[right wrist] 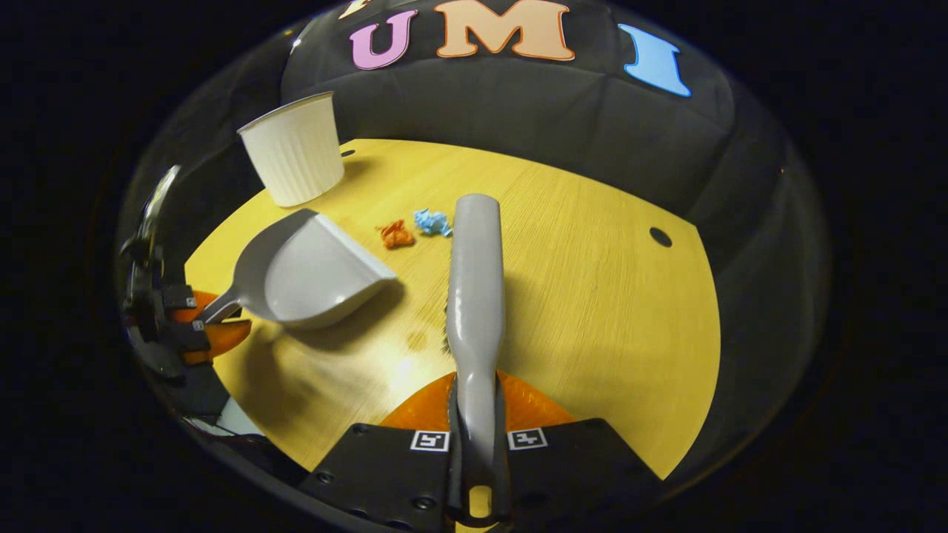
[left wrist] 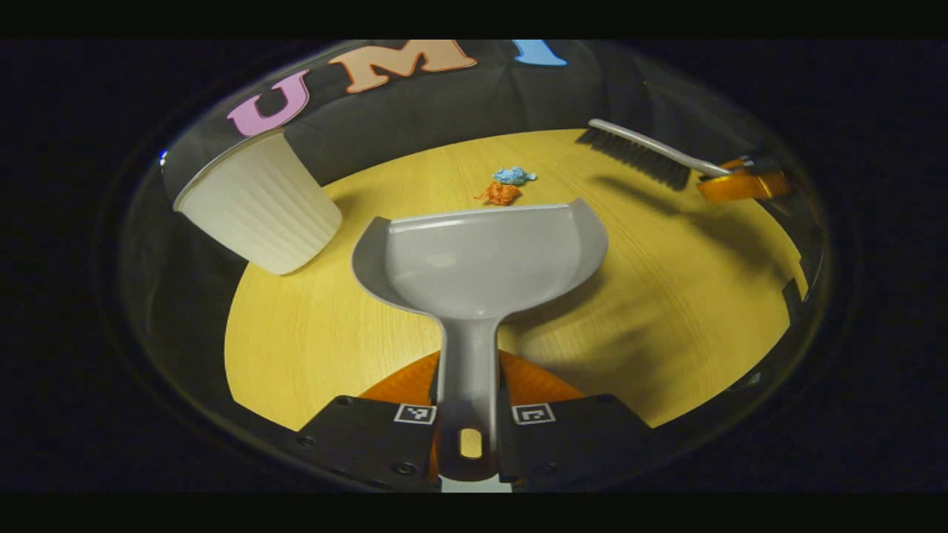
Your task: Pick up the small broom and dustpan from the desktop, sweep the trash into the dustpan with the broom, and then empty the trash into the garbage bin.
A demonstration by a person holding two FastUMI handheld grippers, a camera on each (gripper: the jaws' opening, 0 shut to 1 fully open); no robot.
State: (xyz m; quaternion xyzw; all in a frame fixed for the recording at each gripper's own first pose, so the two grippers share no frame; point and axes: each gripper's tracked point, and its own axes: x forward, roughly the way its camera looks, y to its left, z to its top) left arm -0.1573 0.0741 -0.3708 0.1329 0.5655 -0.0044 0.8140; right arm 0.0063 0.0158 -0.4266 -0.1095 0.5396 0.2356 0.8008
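Note:
My left gripper [left wrist: 469, 385] is shut on the handle of the grey dustpan [left wrist: 478, 255], held above the wooden desktop [left wrist: 666, 296] with its mouth facing two paper scraps: an orange scrap [left wrist: 501, 194] and a blue scrap [left wrist: 514, 175]. My right gripper [right wrist: 475, 403] is shut on the handle of the small grey broom [right wrist: 474, 274], which points forward just right of the blue scrap [right wrist: 432, 221] and the orange scrap [right wrist: 397, 234]. In the left gripper view the broom [left wrist: 644, 152] hovers at the far right, bristles down. The right gripper view has the dustpan [right wrist: 304, 274] at left.
A white ribbed garbage bin [left wrist: 255, 203] stands at the desk's far left corner, also seen in the right gripper view as the bin [right wrist: 295, 159]. A small round hole [right wrist: 660, 237] lies in the desktop at right. Black cloth wall rises behind the desk.

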